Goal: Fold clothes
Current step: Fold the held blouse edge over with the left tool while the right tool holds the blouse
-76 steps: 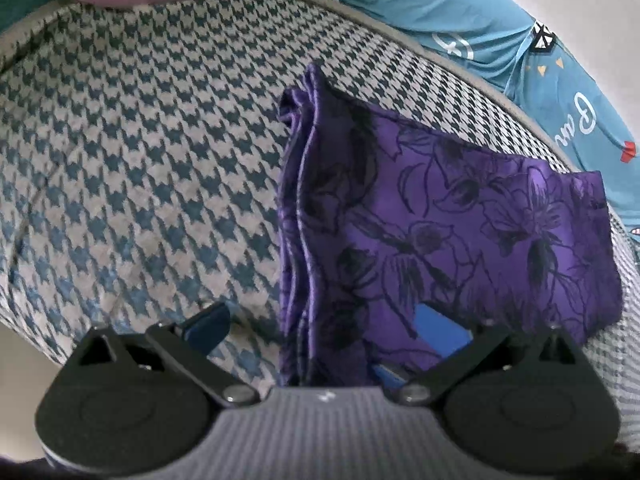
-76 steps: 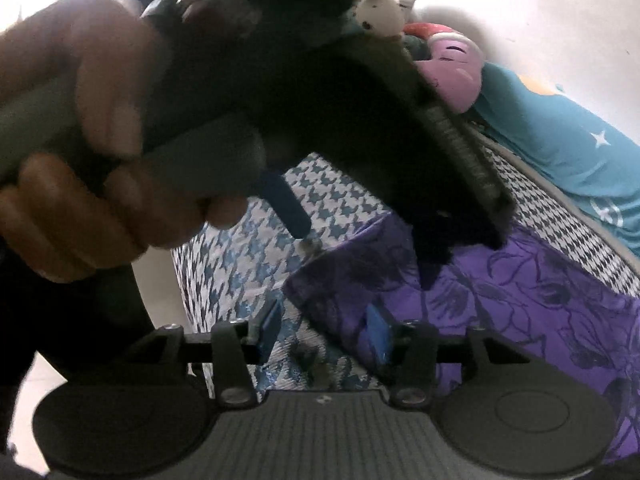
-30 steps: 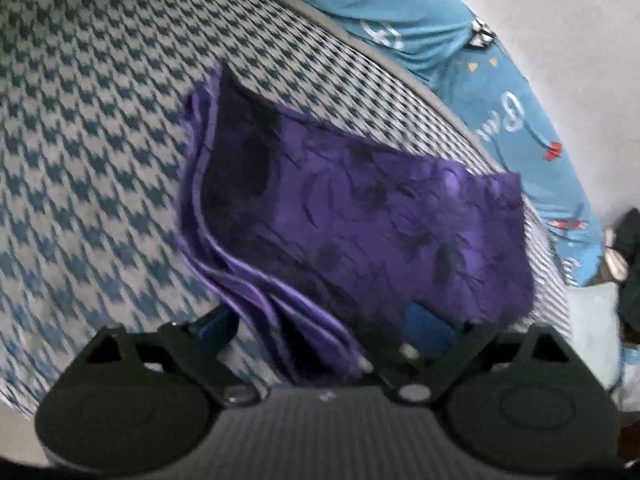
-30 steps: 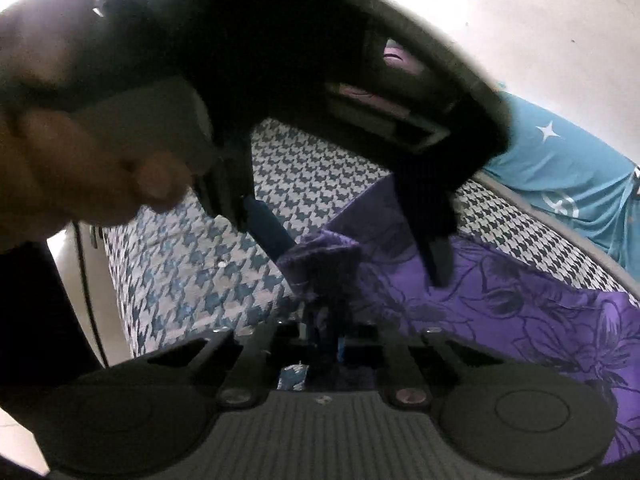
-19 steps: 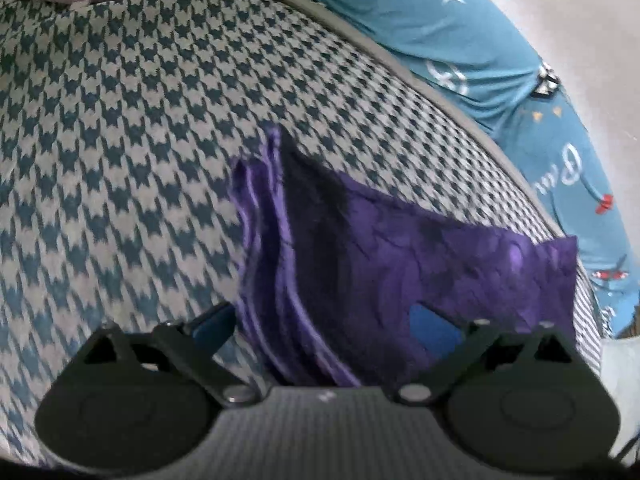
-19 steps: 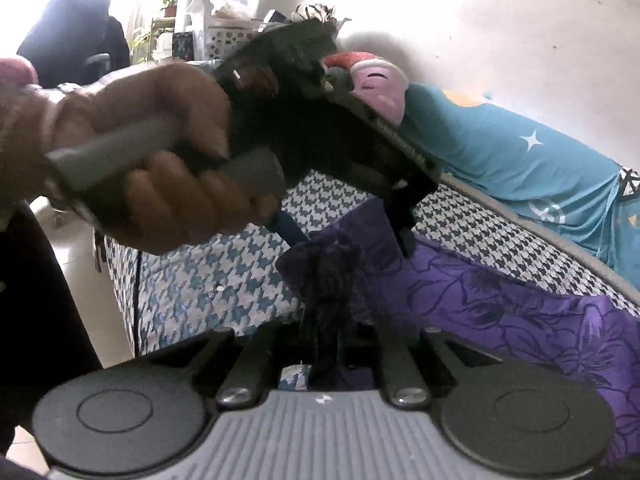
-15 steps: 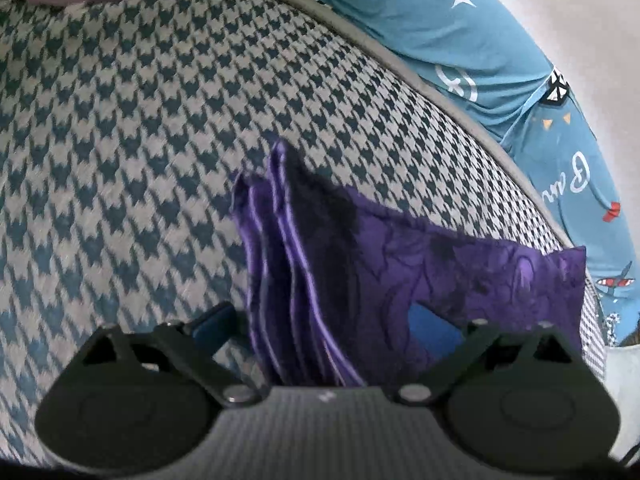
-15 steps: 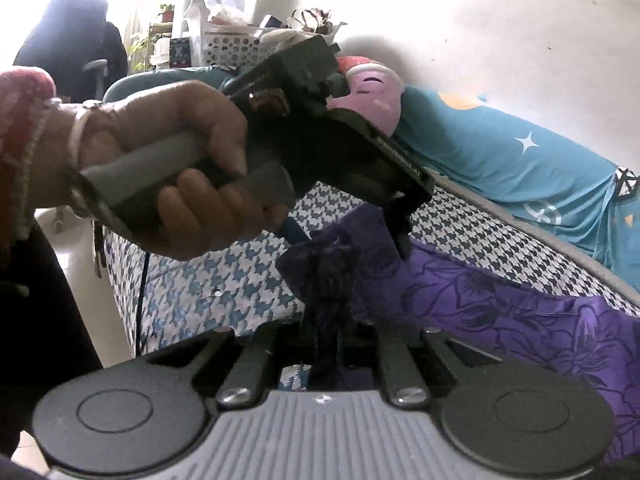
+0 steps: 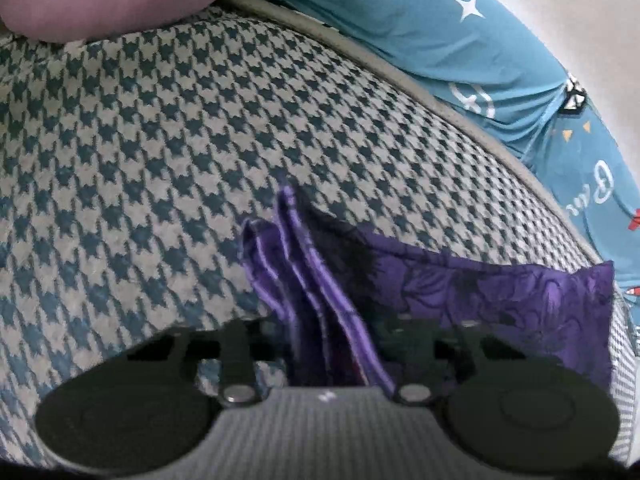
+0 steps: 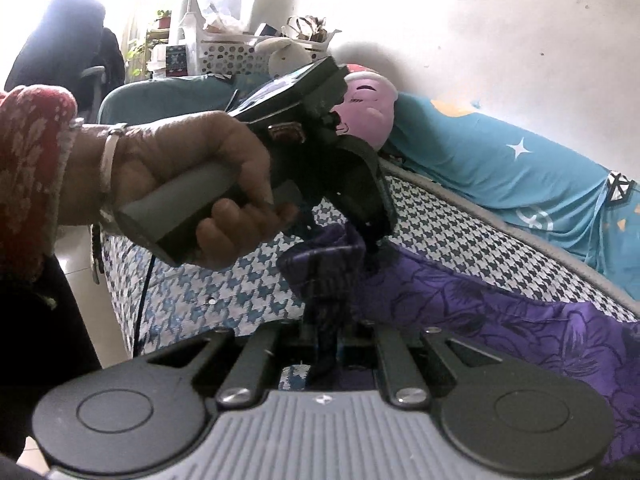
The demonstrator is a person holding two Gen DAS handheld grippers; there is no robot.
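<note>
A purple cloth with a dark floral print is found folded in several layers on a houndstooth-covered bed. Its stacked edges, trimmed lighter violet, are fanned at one corner. That corner is seen between the jaws of the left hand-held gripper, which are closing on it. In the right wrist view, a neighbouring bunched corner is clamped by the right hand-held gripper, jaws drawn together on the fabric. The left hand is wrapped round its handle. A blue sheet lies beyond.
</note>
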